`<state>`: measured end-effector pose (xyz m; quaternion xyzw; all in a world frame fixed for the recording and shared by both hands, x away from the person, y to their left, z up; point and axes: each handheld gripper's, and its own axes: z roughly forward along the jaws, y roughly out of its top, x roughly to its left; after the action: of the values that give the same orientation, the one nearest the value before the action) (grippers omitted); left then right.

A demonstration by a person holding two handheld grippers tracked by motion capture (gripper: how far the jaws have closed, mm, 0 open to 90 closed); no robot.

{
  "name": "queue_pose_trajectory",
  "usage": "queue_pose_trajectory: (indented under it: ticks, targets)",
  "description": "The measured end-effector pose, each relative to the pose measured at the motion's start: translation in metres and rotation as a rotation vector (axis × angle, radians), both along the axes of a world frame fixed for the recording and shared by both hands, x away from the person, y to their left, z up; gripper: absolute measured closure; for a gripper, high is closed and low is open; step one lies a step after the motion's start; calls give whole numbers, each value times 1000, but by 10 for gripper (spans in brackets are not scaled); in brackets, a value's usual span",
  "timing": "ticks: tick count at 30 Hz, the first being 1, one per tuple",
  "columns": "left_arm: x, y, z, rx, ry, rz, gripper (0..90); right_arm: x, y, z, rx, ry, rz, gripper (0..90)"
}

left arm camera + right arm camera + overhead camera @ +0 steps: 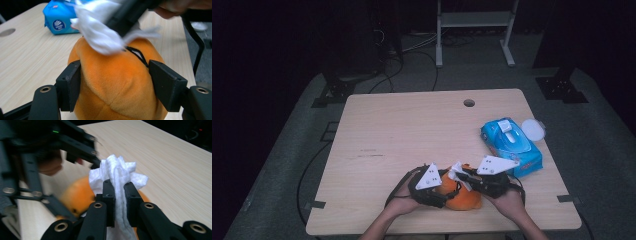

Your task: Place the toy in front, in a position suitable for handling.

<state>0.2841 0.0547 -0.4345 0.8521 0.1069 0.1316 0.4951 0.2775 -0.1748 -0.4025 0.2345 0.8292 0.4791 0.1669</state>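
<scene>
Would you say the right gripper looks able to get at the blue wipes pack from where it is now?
Probably not yet: the right gripper is shut on a white wipe at the orange plush toy. The blue wipes pack lies close beside it, with bare table between.

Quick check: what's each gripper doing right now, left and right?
Left gripper: shut on the orange plush toy, pads against its sides.
Right gripper: shut on a white wipe, held against the toy.
</scene>
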Motion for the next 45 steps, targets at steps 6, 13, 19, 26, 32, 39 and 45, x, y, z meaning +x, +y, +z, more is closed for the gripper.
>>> queue_pose_trajectory:
  ticks: [6,13,19,26,32,39,45]
  targets:
    - [13,8,4,-43,159,27,164,-4,-18,-10,-21,33,-25,813]
    - [4,2,3,-6,63,-12,290,-14,-7,-1,-2,22,25,813]
    - [0,3,4,14,13,-52,315,-3,-6,3,4,7,22,813]
    - [16,14,4,1,109,10,170,0,-32,-11,-26,70,-27,813]
    - [23,19,9,-74,291,-18,113,-12,-24,-12,-5,80,53,813]
    - [20,9,-2,-29,280,0,233,-15,-16,-9,-25,63,78,812]
    - [9,2,8,-44,75,-7,361,-12,-18,1,8,24,42,812]
